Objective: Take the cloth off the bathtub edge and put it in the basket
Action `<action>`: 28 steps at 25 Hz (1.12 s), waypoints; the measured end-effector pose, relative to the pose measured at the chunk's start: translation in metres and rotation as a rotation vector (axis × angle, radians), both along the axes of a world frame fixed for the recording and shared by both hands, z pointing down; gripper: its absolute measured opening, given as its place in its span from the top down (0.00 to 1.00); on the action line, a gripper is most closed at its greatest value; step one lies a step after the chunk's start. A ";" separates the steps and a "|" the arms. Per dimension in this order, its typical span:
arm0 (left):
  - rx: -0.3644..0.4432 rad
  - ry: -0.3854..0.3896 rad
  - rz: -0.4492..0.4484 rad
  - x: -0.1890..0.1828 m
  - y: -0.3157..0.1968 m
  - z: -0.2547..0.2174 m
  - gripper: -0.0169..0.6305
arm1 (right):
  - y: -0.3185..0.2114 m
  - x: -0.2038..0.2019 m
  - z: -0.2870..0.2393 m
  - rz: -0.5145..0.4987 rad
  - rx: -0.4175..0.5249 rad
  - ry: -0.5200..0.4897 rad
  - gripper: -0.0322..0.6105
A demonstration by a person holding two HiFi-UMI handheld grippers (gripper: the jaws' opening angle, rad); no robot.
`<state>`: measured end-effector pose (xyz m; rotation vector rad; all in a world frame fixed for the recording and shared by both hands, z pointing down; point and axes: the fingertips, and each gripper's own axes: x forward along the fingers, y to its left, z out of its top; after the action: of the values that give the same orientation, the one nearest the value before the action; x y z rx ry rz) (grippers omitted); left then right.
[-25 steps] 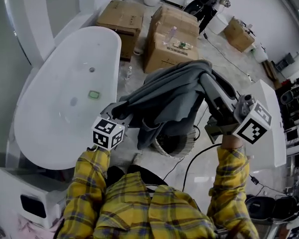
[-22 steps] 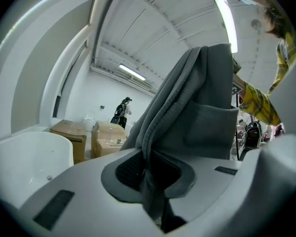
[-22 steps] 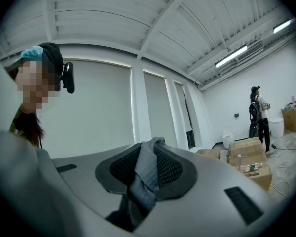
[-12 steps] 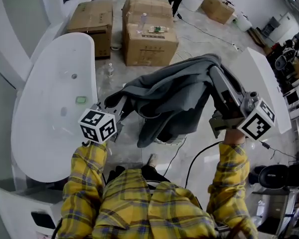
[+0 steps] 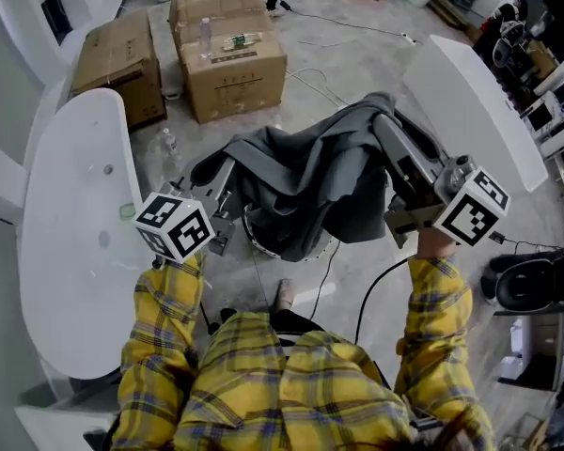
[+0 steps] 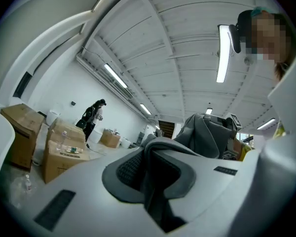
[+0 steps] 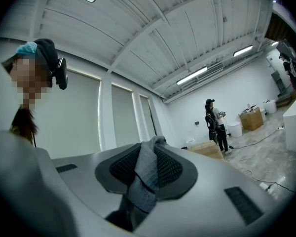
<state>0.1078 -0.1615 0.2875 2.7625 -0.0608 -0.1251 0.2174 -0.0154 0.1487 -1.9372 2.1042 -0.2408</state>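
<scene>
A grey cloth (image 5: pixel 305 181) hangs stretched between my two grippers, above the floor and off the white bathtub (image 5: pixel 70 242) at the left. My left gripper (image 5: pixel 227 178) holds its left end; its jaws have just been closing with the cloth (image 6: pixel 155 181) between them, and the pads now press on it. My right gripper (image 5: pixel 383 120) is shut on the higher right end, a fold of cloth (image 7: pixel 143 179) pinched between its pads. The cloth's sagging middle covers most of a round pale basket (image 5: pixel 312 253) on the floor; only its near rim shows.
Two cardboard boxes (image 5: pixel 227 50) (image 5: pixel 117 54) stand on the floor beyond the tub, with a small bottle (image 5: pixel 169 144) beside them. A long white fixture (image 5: pixel 470 101) lies at the right. A black cable (image 5: pixel 371 289) runs by my feet. A person (image 7: pixel 214 125) stands far off.
Both grippers have carried the cloth to the right, away from the bathtub, so it now hangs over the basket. The left gripper has risen.
</scene>
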 end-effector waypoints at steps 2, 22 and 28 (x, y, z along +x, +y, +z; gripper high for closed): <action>-0.006 -0.015 0.023 0.019 0.004 0.007 0.92 | 0.003 0.017 0.011 0.017 -0.012 -0.018 0.79; -0.131 -0.272 0.101 0.106 0.042 0.137 0.92 | -0.001 0.081 0.196 0.032 -0.261 -0.201 0.79; -0.121 -0.386 0.085 0.107 0.038 0.183 0.92 | -0.012 0.075 0.265 0.035 -0.392 -0.158 0.79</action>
<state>0.2150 -0.1230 0.4701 2.6244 -0.0499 0.4213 0.2926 -0.0274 0.4141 -2.0764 2.0324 -0.8250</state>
